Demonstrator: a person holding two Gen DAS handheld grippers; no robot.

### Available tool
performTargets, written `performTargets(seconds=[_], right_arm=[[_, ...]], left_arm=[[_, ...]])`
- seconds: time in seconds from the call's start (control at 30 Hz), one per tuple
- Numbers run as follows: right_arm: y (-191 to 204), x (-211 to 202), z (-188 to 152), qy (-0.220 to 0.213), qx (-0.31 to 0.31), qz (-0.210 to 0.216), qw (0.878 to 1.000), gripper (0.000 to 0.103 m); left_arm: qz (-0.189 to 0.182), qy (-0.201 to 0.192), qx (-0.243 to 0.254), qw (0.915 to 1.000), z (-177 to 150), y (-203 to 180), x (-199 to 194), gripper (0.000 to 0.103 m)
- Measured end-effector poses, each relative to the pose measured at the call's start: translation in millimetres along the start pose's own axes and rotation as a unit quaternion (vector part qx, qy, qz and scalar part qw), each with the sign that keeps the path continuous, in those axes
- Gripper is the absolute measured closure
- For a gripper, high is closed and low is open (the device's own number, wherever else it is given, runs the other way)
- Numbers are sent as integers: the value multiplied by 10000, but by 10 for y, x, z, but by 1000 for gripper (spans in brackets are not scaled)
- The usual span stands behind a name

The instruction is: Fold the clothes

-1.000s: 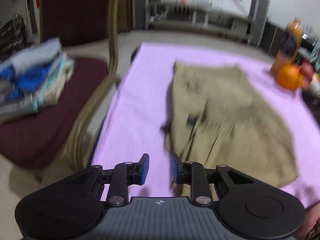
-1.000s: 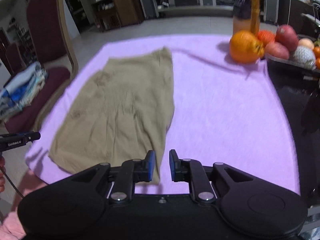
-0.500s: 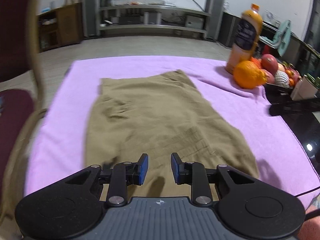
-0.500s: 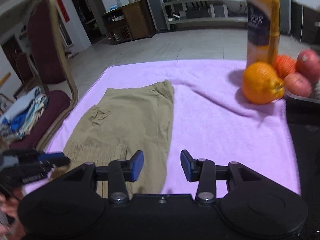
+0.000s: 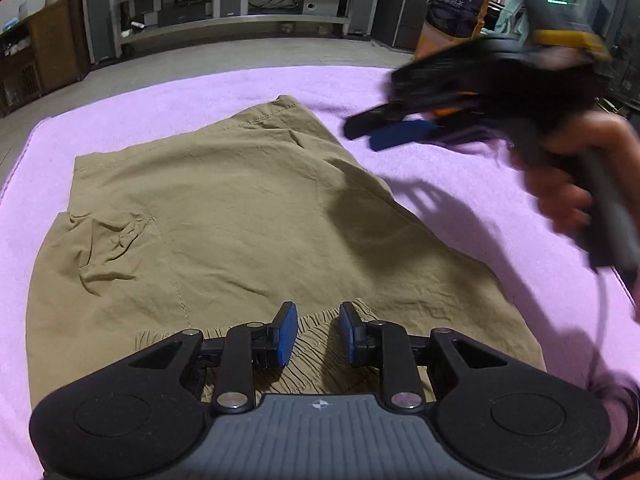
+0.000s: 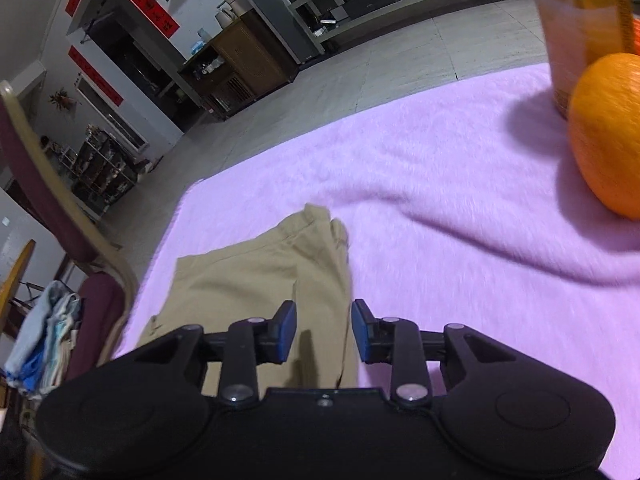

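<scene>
Left wrist view: khaki shorts lie spread flat on a pink blanket covering the counter. The left gripper hovers over the near waistband, its blue-padded fingers spread apart with nothing between them. At the right, blurred, a hand holds the right gripper above the blanket, beside the shorts' far right corner.

Right wrist view: the right gripper sits over the shorts' right edge, fingers apart and empty. An orange and a bottle stand at the far right. A chair with stacked clothes is at the left.
</scene>
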State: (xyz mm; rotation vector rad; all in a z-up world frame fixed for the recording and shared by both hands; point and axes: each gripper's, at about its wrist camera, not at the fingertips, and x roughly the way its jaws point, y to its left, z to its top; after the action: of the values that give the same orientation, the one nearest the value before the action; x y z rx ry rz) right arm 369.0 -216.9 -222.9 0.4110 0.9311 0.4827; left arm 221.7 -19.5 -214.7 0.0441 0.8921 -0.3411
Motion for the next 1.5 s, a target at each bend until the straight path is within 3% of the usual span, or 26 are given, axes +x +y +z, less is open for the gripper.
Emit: performTargets(seconds=[0.1,0.37,0.43,0.47,0.6,0.77,0.87,0.97,1.17,1.33,1.47,1.5], right_arm=[[-67,264,139,0,-5,-29,10000,73],[-37,670,301,-102,-17,447,9989,74],[4,721,331,-89,-28,347,9994,82],[38,742,342,-50,-85,235,9997,93],[233,490,305,-257,-509,180,9982,96],[706,-228,160,-602,-1479,297,9867,97],[979,-654,-40,-755,-1960,336,9771,97],[1219,-1043,-299,-855,-2355,360,9674,97],[1621,-1649,-1021,-777,-3304,211,9404,97],[1716,-1807,-1892,-315,-3987,-104,9165,96],[1583,-1623,-2496,459,-4231,-778,9016,87],[1551,-1630,-2551,539,-4125,-832,9056,87]], left_arm=[[-3,-105,-66,9999,-37,6,-16,80],[-29,-248,-139,9996,-77,7,-27,80],[-40,-245,-174,9995,-76,12,-30,80],[-39,-241,-181,9995,-73,11,-29,80],[-26,-200,-196,9996,-57,-1,-25,80],[47,58,-371,9993,48,-8,-29,79],[164,113,-740,9971,93,-9,-191,81],[-36,-122,-887,9960,-36,-85,-629,80],[-239,-518,-704,9959,-687,-199,-1635,72],[-201,-375,-847,9955,-1239,-162,-1935,61],[-170,-261,-960,9949,-1680,-133,-2174,61],[-148,-266,-1013,9944,-1751,-112,-2223,61]])
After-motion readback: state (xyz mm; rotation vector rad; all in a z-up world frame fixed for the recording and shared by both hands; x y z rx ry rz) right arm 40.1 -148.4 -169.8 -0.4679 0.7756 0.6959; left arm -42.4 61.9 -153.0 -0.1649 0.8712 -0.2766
